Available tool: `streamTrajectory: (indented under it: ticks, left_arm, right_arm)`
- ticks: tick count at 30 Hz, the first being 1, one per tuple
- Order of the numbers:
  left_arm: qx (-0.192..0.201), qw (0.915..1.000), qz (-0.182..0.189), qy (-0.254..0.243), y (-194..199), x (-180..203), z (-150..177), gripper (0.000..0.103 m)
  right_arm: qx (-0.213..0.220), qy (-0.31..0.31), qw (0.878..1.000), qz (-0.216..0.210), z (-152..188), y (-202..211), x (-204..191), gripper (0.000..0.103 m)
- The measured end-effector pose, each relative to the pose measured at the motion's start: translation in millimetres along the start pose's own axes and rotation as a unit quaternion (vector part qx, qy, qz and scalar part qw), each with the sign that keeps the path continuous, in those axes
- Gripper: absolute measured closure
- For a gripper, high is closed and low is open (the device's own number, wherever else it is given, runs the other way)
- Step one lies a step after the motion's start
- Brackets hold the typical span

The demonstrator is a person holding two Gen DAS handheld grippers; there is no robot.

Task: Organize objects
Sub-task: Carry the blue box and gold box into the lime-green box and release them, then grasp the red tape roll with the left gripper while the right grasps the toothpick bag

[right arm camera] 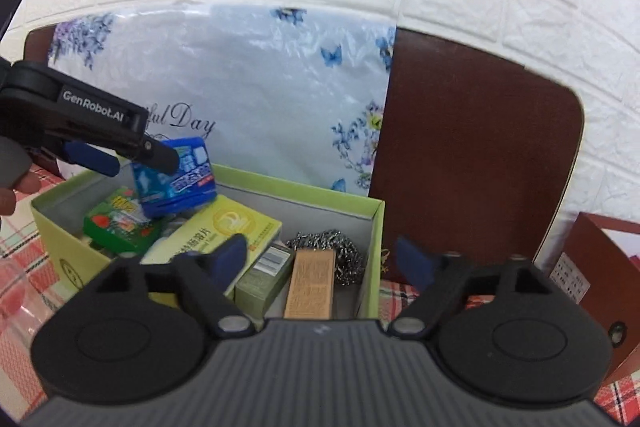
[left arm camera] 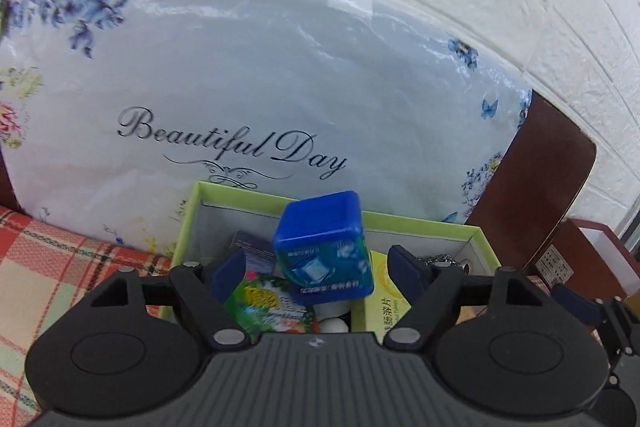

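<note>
the left gripper (left arm camera: pixel 320 269) hangs over the green box (left arm camera: pixel 424 223) with its fingers spread wide, and the blue tub (left arm camera: pixel 326 247) sits tilted between them, touching neither that i can see. under it lies a green packet (left arm camera: pixel 268 307). the right gripper (right arm camera: pixel 320 259) is open too, empty, over the yellow carton (right arm camera: pixel 224 227) and steel scourer (right arm camera: pixel 340 251).

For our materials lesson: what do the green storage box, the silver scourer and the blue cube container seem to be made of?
Green box: matte cardboard, judging by its thin folded walls.
Scourer: shiny steel wire, in tangled metallic coils.
Blue cube container: probably glossy plastic with a printed label.
</note>
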State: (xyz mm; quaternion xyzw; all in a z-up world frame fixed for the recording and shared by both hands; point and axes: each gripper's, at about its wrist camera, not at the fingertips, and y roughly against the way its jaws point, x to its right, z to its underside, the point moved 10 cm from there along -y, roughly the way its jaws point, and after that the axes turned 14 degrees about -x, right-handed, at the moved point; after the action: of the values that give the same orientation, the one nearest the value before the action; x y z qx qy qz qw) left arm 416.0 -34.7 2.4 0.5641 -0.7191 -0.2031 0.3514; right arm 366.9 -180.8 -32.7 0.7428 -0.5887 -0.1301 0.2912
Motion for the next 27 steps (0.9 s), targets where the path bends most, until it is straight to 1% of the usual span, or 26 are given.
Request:
streamTrajectory:
  ticks: [1, 2, 4, 7, 9, 12, 14, 18, 21, 23, 27]
  left_arm:
    - [0.003, 1.0000, -0.007, -0.002, 5.8, -0.6, 0.9, 0.020]
    - [0.005, 0.9999, -0.013, -0.006, 10.9, 0.6, 1.5, 0.020]
    - [0.011, 0.9996, -0.016, -0.020, 22.9, 6.4, 3.6, 0.020]
    - [0.022, 0.9989, -0.017, -0.038, 49.1, 15.4, 10.6, 0.020]
    - [0.027, 0.9986, -0.020, -0.041, 69.9, 21.0, 19.5, 0.019]
    - [0.026, 0.9984, -0.024, -0.044, 96.6, 30.7, 34.7, 0.019]
    - [0.022, 0.9980, -0.036, -0.047, 113.3, 35.1, 47.6, 0.019]
    - [0.036, 0.9954, -0.055, -0.070, 143.8, 44.0, 78.0, 0.017]
    - [0.031, 0.9933, -0.065, -0.091, 157.0, 49.4, 106.0, 0.016]
    - [0.024, 0.9927, -0.066, -0.098, 162.9, 50.7, 124.1, 0.016]
    - [0.012, 0.9933, -0.072, -0.090, 169.9, 47.4, 155.2, 0.016]
  right_arm:
    - [-0.001, -0.001, 1.000, -0.003, 1.4, 3.9, -1.3, 0.003]
    - [-0.004, -0.002, 1.000, -0.005, 2.7, 7.5, -2.7, 0.000]
    - [-0.006, -0.006, 1.000, -0.008, 2.4, 16.4, -3.9, 0.000]
    - [0.005, -0.026, 1.000, -0.014, -0.9, 40.1, -1.9, 0.000]
    - [0.017, -0.037, 0.999, -0.026, -1.7, 61.0, -1.6, 0.000]
    - [0.028, -0.046, 0.998, -0.030, 1.4, 92.2, -2.1, 0.000]
    - [0.031, -0.046, 0.998, -0.034, 6.4, 111.0, -4.1, 0.000]
    - [0.035, -0.061, 0.997, -0.043, 24.0, 147.0, -6.3, 0.000]
    - [0.030, -0.074, 0.995, -0.053, 42.5, 166.8, -9.9, 0.000]
    - [0.022, -0.081, 0.995, -0.053, 57.1, 176.2, -12.1, 0.000]
    - [-0.007, -0.110, 0.992, -0.054, 91.8, 187.2, -14.1, 0.000]
